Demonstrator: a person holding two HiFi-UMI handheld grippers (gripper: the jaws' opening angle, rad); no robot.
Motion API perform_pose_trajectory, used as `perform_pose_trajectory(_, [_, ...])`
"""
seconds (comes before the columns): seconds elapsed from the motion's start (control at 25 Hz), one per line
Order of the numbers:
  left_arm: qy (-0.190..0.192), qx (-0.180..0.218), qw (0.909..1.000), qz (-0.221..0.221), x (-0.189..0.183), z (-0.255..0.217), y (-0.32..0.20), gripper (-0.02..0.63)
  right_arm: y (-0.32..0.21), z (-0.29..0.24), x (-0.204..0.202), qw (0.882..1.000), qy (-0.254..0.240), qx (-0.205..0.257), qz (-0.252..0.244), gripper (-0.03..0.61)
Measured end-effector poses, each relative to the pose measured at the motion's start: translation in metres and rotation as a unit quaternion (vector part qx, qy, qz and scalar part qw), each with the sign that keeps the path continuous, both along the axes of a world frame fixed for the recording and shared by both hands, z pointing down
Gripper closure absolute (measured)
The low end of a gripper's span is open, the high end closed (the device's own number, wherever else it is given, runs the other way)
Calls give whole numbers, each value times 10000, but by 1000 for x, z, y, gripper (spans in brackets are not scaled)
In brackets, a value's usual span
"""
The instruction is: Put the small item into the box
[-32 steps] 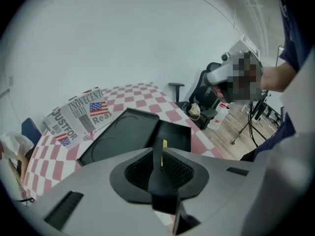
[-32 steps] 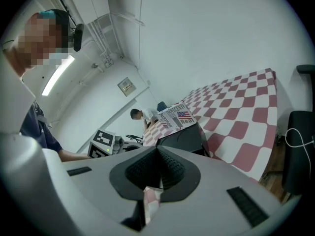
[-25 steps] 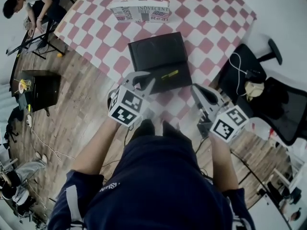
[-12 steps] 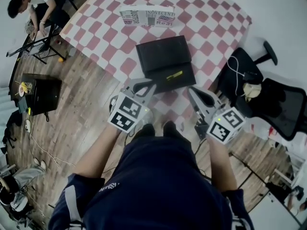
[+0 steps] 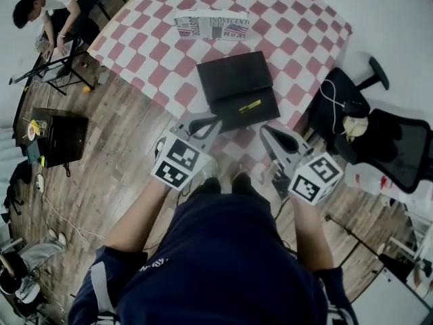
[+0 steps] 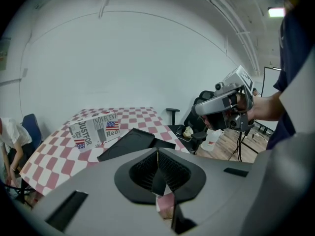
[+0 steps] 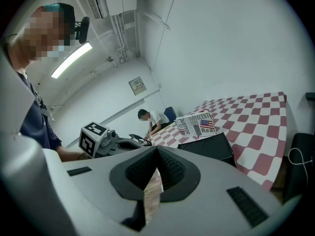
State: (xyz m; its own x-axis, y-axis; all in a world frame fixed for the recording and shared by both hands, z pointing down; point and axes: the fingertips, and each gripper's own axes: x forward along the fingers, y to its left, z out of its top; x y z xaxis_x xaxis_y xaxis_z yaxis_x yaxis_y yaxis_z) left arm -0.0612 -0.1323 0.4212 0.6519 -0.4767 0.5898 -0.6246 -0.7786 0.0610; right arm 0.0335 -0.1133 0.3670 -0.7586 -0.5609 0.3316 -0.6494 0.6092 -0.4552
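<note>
Head view: the left gripper (image 5: 213, 122) jaws have just been closing and now stand together with nothing between them. The right gripper (image 5: 268, 134) is likewise pinched together and empty. The black box (image 5: 233, 80) lies open on the checked table (image 5: 298, 32), just ahead of both sets of fingertips. The small item (image 5: 249, 105) rests on the box's nearer half, beyond and between the two tips, touched by neither, placed as it was a second ago. Assessment: the deposit appears complete. The item is slim, yellow-green and stick-shaped, lying aslant; too small to identify further.
</note>
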Motion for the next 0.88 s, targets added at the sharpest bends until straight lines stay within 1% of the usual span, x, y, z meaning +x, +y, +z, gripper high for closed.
perform_pose_trajectory(0.24, [96, 27, 9999, 57, -1, -5, 5, 580, 6, -1, -7, 10000, 44, 9, -31, 563])
perform_pose_trajectory(0.52, [116, -15, 9999, 83, -2, -2, 8, 580, 11, -1, -16, 9998, 80, 49, -146, 563])
perform_pose_trajectory(0.88, [136, -28, 9998, 155, 6, -1, 10, 580, 12, -1, -14, 9998, 67, 39, -161, 565])
